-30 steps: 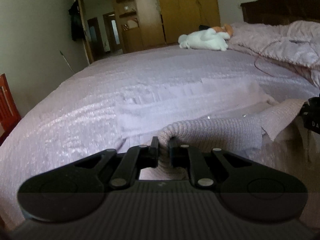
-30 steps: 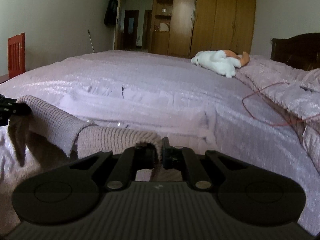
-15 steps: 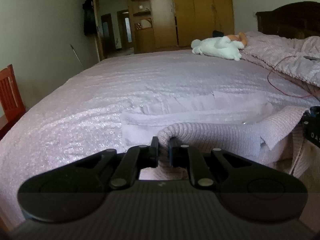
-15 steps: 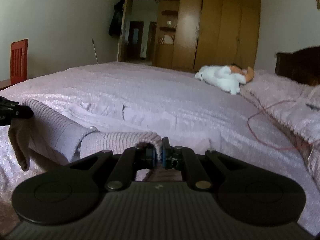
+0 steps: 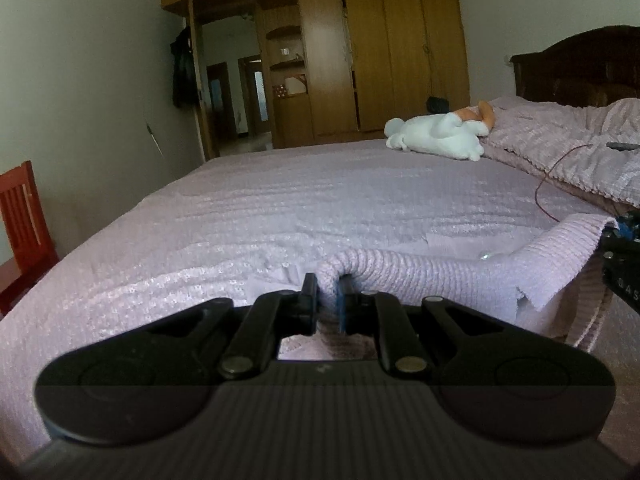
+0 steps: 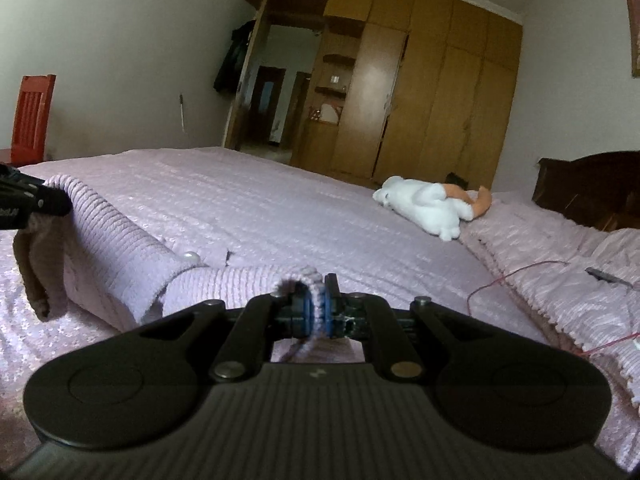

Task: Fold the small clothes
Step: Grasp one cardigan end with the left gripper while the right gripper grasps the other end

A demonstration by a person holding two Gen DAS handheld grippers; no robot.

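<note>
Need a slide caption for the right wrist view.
Right gripper pinching a lilac knit garment above the bed, left gripper holding its far end.

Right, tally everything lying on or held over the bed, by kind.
Knitted garment: 1, pinched by the left gripper and the right gripper
Plush toy: 1
Red cable: 1
Quilt: 1
Dark flat object on the quilt: 1
Total: 5

home bedroom | bed (image 5: 320, 200) | wooden wardrobe (image 6: 440, 92) | plush toy (image 5: 436, 136)
</note>
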